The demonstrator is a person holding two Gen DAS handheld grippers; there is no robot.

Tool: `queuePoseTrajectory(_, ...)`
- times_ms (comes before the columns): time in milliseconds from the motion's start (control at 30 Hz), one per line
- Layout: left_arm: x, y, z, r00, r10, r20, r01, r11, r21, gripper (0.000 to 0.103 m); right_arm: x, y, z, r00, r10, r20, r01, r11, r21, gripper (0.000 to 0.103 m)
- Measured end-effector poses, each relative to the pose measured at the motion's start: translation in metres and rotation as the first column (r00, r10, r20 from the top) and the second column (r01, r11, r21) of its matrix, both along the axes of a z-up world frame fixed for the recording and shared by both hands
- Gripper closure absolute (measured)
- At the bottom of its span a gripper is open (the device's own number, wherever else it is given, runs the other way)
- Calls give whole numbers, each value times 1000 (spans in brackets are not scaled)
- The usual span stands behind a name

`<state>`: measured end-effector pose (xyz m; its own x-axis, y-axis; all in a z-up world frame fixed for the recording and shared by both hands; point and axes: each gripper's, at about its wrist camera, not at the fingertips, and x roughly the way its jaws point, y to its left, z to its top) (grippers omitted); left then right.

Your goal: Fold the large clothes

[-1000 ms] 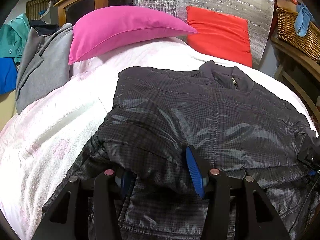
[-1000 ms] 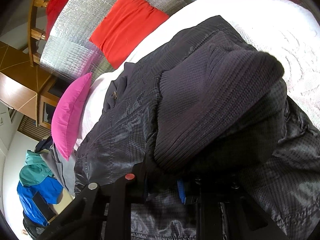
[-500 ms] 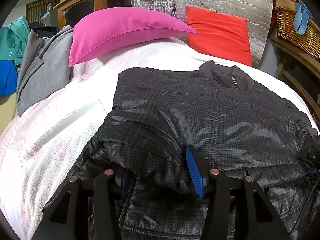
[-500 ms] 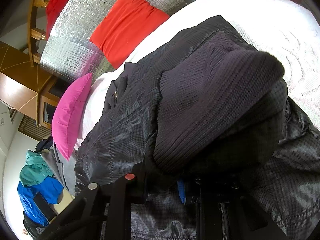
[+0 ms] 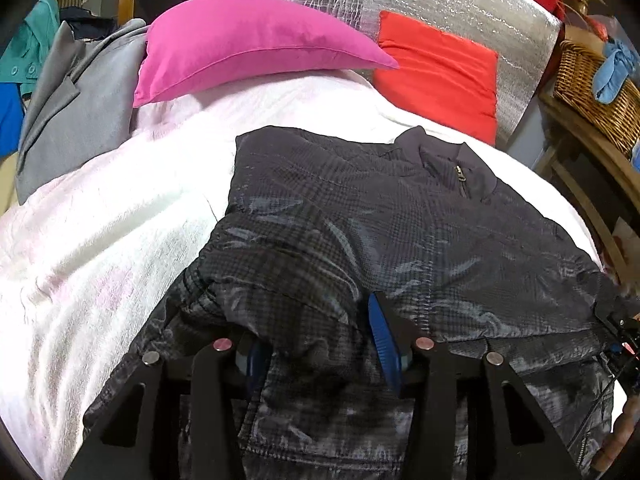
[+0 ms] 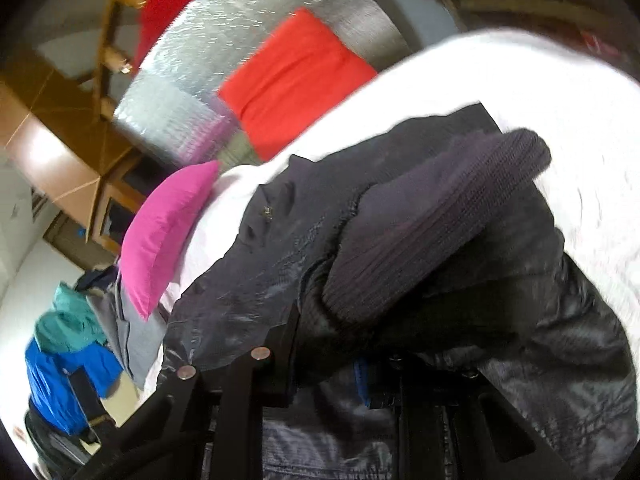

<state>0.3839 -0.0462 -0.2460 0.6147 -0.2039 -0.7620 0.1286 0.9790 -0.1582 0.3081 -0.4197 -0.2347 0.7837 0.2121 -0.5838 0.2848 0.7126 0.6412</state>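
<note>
A dark checked jacket lies spread on the white bed, collar and zip toward the pillows. Its near hem is folded up over the body. My left gripper has a thick fold of that hem between its blue pads, and the jaws are closing on it. In the right wrist view the jacket rises in a bunch with its ribbed cuff on top. My right gripper is shut on that bunch and holds it off the bed; the fabric hides most of its fingers.
A pink pillow and a red pillow lean at the head of the bed against a silver panel. A grey garment lies at the left edge. A wicker basket stands on a wooden shelf at the right.
The right gripper has lifted and rolled with the sleeve bunch, so its view is tilted and blurred. The left gripper's pads have drawn slightly closer on the hem fold.
</note>
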Motion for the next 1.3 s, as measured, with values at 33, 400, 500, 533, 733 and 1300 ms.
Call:
queuePoseTrajectory(33,1,-3,-4,1000,-8,-18,9,1000,18,54,2,0,-4,999,-1,-33,1,1000,2,80)
queuePoseTrajectory(400,-14,21,16,990,-79,-116,71,995,-72,49,-22,-35,2,988,104,-117,-83,981,174,74)
queuePoseTrajectory(500,-29,37,30,991,-103,-83,98,993,-66,43,-41,-60,11,993,63,-105,-46,987,156,74)
queuePoseTrajectory(533,-33,41,34,994,-88,-67,84,995,-61,43,-46,-69,12,994,30,-105,-13,987,160,74)
queuePoseTrajectory(733,-12,64,39,996,68,51,-71,996,58,28,-56,-118,-4,967,-201,-159,228,957,181,24)
queuePoseTrajectory(1300,26,54,-3,998,20,-55,-24,997,-73,63,-2,-73,2,983,-127,-129,113,987,-110,77)
